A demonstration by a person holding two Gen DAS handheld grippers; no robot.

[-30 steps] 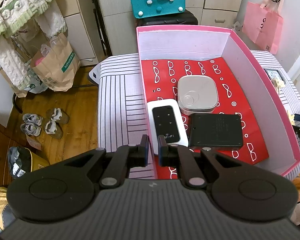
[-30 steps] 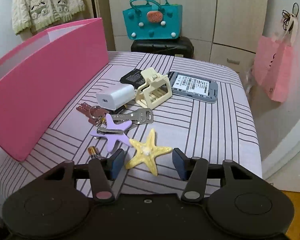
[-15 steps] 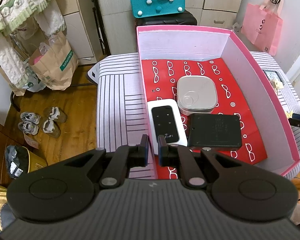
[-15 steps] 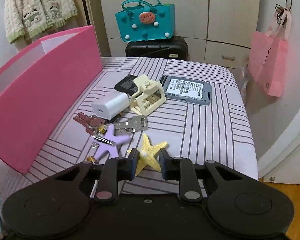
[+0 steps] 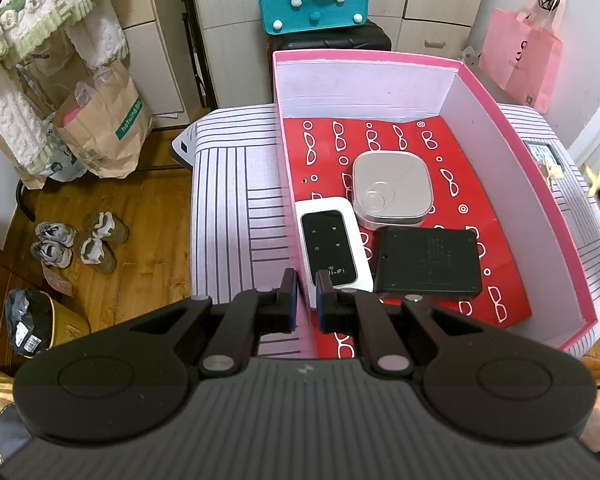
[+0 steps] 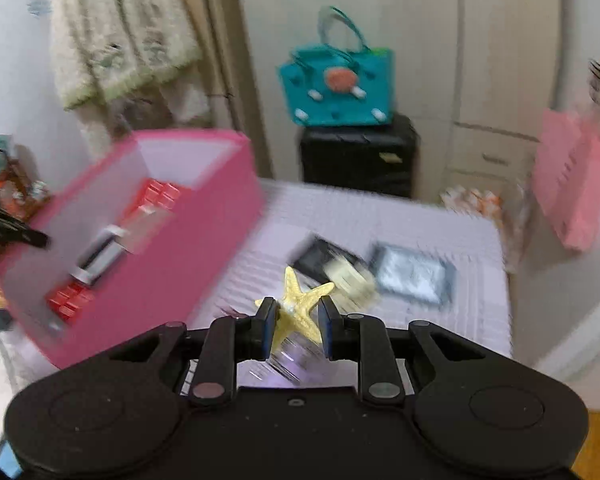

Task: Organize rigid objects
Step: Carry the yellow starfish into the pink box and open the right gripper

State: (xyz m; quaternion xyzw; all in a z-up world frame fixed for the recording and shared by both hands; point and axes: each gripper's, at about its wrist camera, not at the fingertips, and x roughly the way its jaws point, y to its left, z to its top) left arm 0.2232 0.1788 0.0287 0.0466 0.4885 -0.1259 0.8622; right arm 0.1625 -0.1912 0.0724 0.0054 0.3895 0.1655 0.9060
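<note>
My right gripper [image 6: 297,322] is shut on a yellow starfish [image 6: 300,308] and holds it lifted above the striped table; this view is blurred by motion. The pink box [image 6: 188,248] stands to its left. In the left wrist view the pink box [image 5: 540,208] has a red patterned floor holding a white Wi-Fi device [image 5: 330,246], a grey square case [image 5: 392,188] and a black flat device [image 5: 428,262]. My left gripper [image 5: 305,298] is shut and empty over the box's near left wall. The starfish [image 5: 594,180] shows at the far right edge.
On the table right of the box lie a cream hair clip [image 6: 350,280], a black card [image 6: 320,256] and a grey device [image 6: 414,274]. A teal bag [image 6: 336,88] sits on a black case behind. A pink bag [image 6: 568,184] hangs at the right.
My right gripper closed on the yellow starfish, lifted it off the table and is swinging up toward the pink box. My left gripper stayed shut and still.
</note>
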